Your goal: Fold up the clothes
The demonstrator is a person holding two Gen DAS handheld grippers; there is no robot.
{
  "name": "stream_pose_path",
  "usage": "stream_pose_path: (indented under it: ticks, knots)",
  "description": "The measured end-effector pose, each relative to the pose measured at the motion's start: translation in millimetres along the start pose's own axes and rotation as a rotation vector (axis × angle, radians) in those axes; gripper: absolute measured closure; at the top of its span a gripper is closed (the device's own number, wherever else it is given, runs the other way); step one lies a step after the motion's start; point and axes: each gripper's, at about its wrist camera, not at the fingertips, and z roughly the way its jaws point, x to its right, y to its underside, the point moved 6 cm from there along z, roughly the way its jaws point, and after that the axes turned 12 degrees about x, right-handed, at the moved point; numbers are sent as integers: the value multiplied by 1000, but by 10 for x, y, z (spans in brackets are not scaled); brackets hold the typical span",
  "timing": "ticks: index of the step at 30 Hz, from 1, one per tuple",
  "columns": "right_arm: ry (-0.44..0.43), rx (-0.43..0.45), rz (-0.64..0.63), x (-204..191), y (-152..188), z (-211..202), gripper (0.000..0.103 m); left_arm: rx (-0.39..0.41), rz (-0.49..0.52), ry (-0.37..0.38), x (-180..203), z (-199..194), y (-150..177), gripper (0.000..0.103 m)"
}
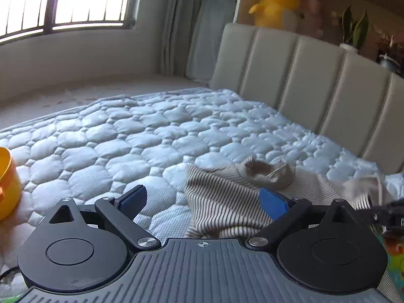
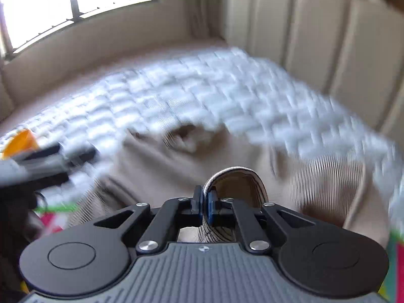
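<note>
the left claw (image 1: 204, 200) stands wide open with nothing between its blue pads, low over the quilted bed (image 1: 121, 136). the striped garment (image 1: 227, 197) lies crumpled on the bed near the padded headboard (image 1: 303, 75), just ahead of that claw. the right claw (image 2: 205, 203) is pinched tight on a rolled edge of the garment (image 2: 237, 176), though this view is blurred. an orange tub (image 1: 6, 184) sits at the bed's near left edge

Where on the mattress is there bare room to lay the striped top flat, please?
The quilted mattress is bare from the yellow tub on its left edge across to the padded headboard, beyond the striped top. The near right corner is crowded: the garment is bunched there, and the right hand-held gripper pinches its edge.
</note>
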Motion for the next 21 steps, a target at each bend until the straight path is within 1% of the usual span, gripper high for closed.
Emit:
stream_pose_path:
  ticks: [2,3,4,6,7,9,10,11,13,14,16,17,19,21]
  knots:
    - [-49,67,-75,-306,-495,-11,99,46,1,18,38,-77,-78,2]
    - [-77,99,-110,-489,-732,-7,99,56,16,8,50,-106,-97,1]
    - [-112,130,-142,-716,-946,15,99,65,32,-3,60,-133,-114,1]
    - [-192,185,-188,-1140,-1250,44,99,72,72,-60,11,-120,-98,0]
    - [-232,211,-207,-1342,-1380,53,99,74,89,-87,-16,-111,-89,0]
    - [-303,255,-238,-1695,-1597,62,96,21,54,-110,-159,24,-3,0]
    - [-318,264,-238,-1778,-1629,57,84,-22,31,-126,-239,111,54,0]
    - [-325,267,-243,-1820,-1626,52,68,-62,10,-144,-317,195,109,0]
    - [-306,247,-263,-1747,-1498,55,55,-103,16,-213,-456,298,171,0]
    - [-277,219,-272,-1619,-1378,69,54,-113,24,-256,-539,324,180,0]
    - [-210,162,-282,-1327,-1125,103,53,-119,-14,-357,-760,289,163,0]
    - [-163,132,-267,-1116,-978,129,52,-122,-35,-407,-870,269,155,0]
    - [-56,71,-201,-578,-634,142,50,-124,-131,-481,-1120,210,123,0]
    - [56,13,-140,-38,-235,144,49,-131,-242,-467,-1254,130,110,0]
